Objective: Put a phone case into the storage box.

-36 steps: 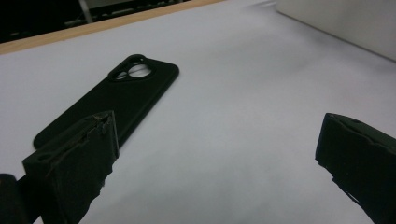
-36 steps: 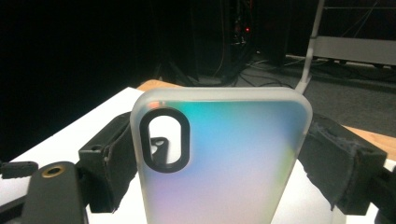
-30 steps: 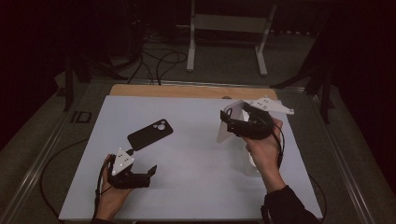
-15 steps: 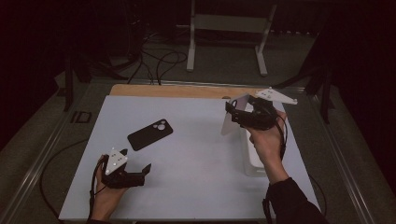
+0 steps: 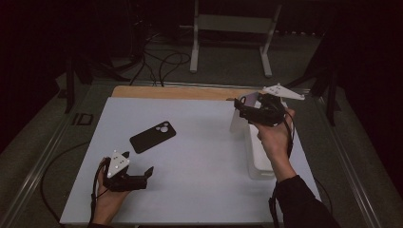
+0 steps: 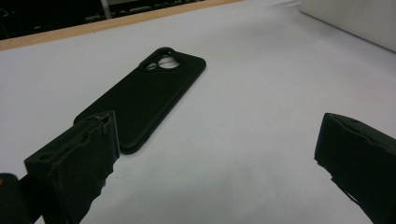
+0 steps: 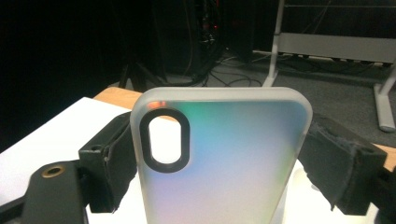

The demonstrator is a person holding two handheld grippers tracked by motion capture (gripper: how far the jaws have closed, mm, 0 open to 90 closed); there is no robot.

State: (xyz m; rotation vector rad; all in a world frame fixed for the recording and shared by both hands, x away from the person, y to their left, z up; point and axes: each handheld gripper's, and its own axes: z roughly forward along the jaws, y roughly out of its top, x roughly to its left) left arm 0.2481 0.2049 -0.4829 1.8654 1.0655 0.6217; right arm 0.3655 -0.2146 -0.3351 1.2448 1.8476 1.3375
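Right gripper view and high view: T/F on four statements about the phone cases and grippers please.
1. The right gripper holds a frosted translucent phone case between its jaws. True.
2. The black phone case sits inside the white bin. False: it lies flat on the white table, left of the bin.
3. The left gripper is shut on the black case. False: its jaws are open, and the case lies beyond them.
4. The frosted case has a dark-rimmed oval camera cutout. True.
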